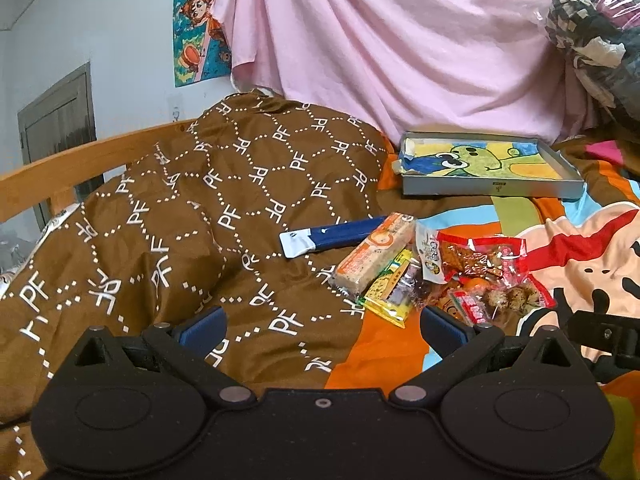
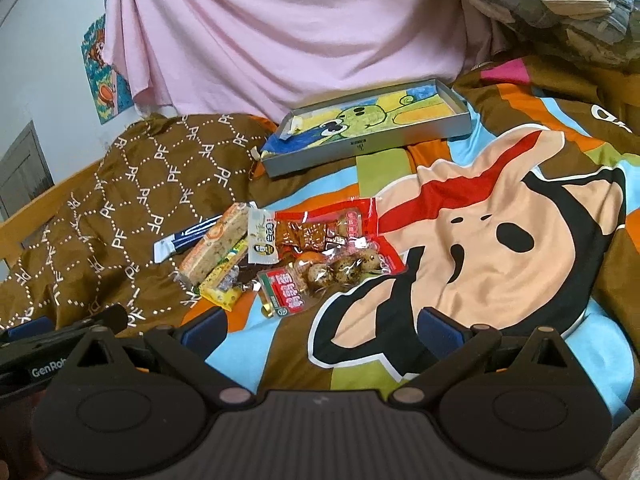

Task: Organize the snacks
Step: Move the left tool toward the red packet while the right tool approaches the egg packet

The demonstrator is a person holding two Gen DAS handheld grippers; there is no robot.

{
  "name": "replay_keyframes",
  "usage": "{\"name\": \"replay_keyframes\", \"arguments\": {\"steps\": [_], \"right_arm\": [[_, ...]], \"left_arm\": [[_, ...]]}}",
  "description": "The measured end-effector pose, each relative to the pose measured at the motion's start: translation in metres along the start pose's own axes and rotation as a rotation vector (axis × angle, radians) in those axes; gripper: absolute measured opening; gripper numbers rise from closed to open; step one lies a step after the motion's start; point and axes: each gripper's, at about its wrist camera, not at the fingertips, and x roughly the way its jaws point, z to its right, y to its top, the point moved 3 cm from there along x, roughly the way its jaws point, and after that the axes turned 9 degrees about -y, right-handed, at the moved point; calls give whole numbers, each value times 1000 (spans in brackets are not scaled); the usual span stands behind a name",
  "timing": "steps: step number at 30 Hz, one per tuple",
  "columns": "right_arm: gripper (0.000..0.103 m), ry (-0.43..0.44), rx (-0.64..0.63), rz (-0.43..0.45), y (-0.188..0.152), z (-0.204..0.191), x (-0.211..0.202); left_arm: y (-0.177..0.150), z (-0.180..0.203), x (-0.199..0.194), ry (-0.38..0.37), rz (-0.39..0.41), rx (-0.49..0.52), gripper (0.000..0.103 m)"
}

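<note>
A heap of snack packets lies on the bed: a blue stick pack (image 1: 332, 235) (image 2: 188, 238), an orange biscuit pack (image 1: 374, 254) (image 2: 216, 246), a yellow packet (image 1: 390, 292) (image 2: 224, 280), a red packet of quail eggs (image 1: 500, 288) (image 2: 340, 268) and a red tofu packet (image 1: 476, 256) (image 2: 316, 228). Behind them sits a shallow grey tray (image 1: 492, 188) (image 2: 368, 146) lined with a cartoon drawing. My left gripper (image 1: 322, 326) is open, short of the heap. My right gripper (image 2: 322, 326) is open too, over the bedsheet to the right of the heap.
A brown patterned quilt (image 1: 180, 220) (image 2: 132, 184) is bunched on the left against a wooden bed rail (image 1: 80, 160). A pink cloth (image 1: 380, 40) (image 2: 280, 32) hangs behind the tray. Bagged bedding (image 1: 596, 40) is piled at the upper right. The cartoon sheet (image 2: 500, 220) spreads to the right.
</note>
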Motion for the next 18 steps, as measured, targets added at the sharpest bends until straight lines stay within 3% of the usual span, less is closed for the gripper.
{"name": "replay_keyframes", "arguments": {"steps": [5,11,18], "right_arm": [[103,5,27,14,2,8,-6],[103,8,52,33,12,19,-10],[103,38,47,-14,22,21,4]], "left_arm": [[8,12,-10,30,19,38,102],[22,19,-9,63,-11,55,102],[47,-3,18,146,-46,-28,102]]}}
